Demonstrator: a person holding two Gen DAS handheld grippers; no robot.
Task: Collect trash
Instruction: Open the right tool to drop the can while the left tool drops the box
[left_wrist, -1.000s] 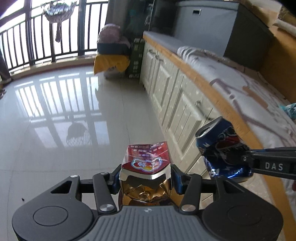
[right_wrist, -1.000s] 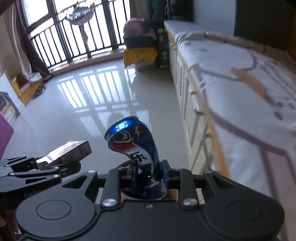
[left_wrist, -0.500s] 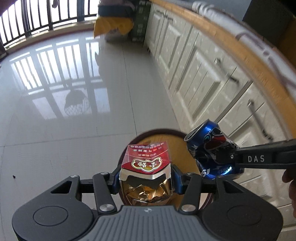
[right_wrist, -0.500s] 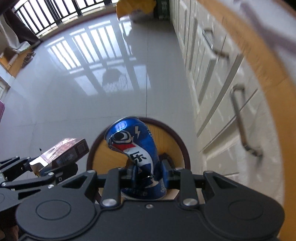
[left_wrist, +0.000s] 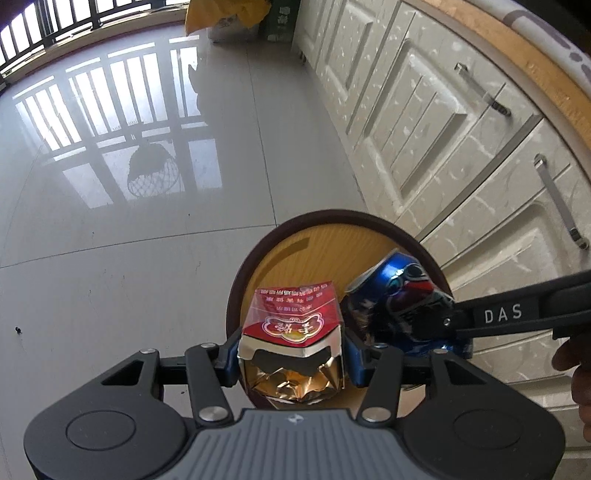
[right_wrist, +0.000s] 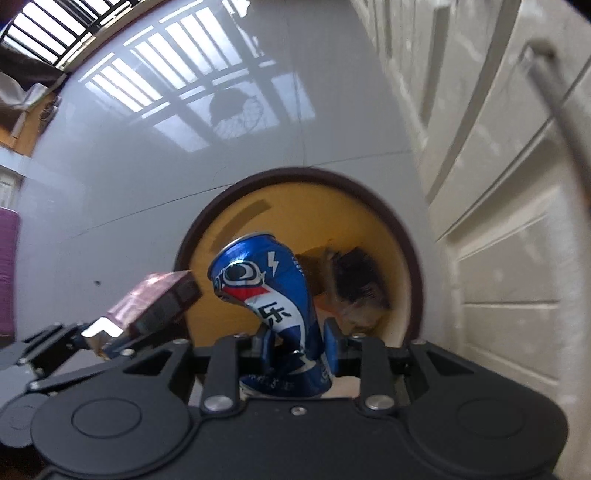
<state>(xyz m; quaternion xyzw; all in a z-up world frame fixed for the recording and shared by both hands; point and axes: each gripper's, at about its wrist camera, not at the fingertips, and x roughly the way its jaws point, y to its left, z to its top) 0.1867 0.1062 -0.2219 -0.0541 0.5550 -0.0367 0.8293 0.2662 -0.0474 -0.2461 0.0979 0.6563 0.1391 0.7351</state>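
Observation:
My left gripper (left_wrist: 291, 360) is shut on a red cigarette pack (left_wrist: 295, 325) with gold foil and holds it over the mouth of a round bin (left_wrist: 258, 258) with a dark rim and yellow inside. My right gripper (right_wrist: 295, 345) is shut on a crushed blue Pepsi can (right_wrist: 273, 295), also above the bin (right_wrist: 369, 192). The can (left_wrist: 399, 299) shows in the left wrist view just right of the pack. The pack (right_wrist: 155, 299) shows in the right wrist view left of the can. Some dark trash (right_wrist: 354, 284) lies inside the bin.
White cabinet doors (left_wrist: 443, 122) with metal handles run along the right, close to the bin. Glossy tiled floor (left_wrist: 110, 221) lies to the left. A yellow cloth pile and a green box (left_wrist: 280, 18) sit far back by the railing.
Both grippers have tilted down and moved closer to the bin, which now sits under the pack and the can. Both still hold their items.

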